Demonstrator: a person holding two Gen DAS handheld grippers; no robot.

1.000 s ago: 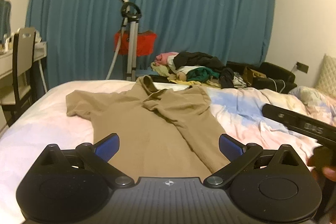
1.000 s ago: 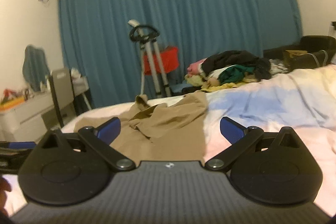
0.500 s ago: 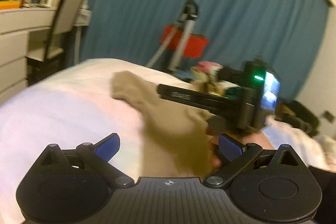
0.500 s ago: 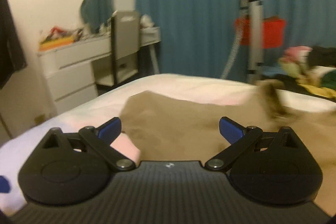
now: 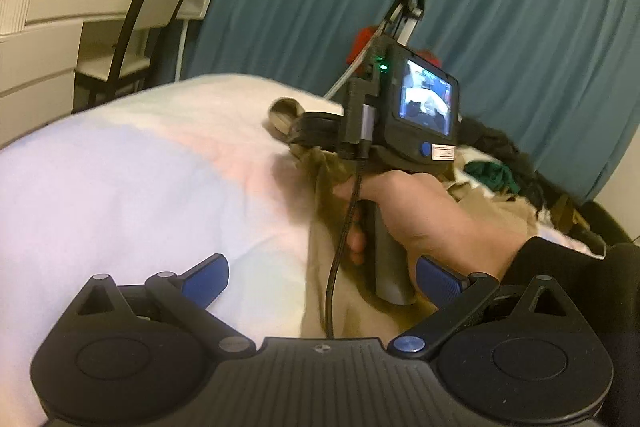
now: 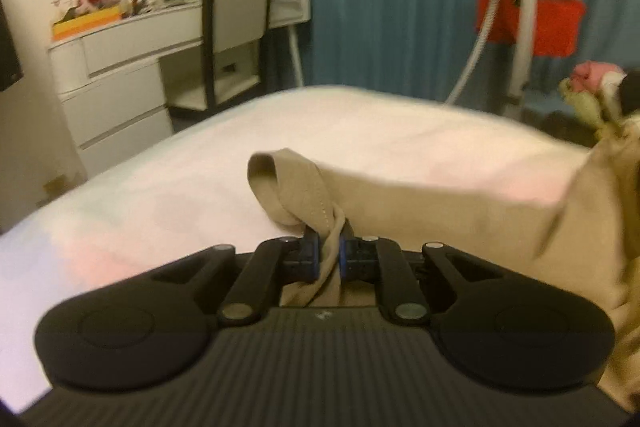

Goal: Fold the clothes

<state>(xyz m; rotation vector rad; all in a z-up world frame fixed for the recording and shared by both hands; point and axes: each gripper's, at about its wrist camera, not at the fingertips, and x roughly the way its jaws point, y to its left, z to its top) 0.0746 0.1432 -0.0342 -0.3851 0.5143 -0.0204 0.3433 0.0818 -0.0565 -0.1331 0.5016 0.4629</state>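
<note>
Right wrist view is showing the right gripper (image 6: pixel 329 259), whose jaws have just been closing, pinching the sleeve cuff of the tan long-sleeved cotton shirt (image 6: pixel 460 211) on the pale pastel bed (image 6: pixel 168 195). Spread a second ago, they are now gripping, so the sleeve fold is likely starting. The left gripper (image 5: pixel 320 277) is hanging with jaws spread, empty.

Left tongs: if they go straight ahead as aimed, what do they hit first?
Probably the tan shirt on the bed, directly between the open left tongs, with the right hand just beyond. Depth is uncertain.
</note>
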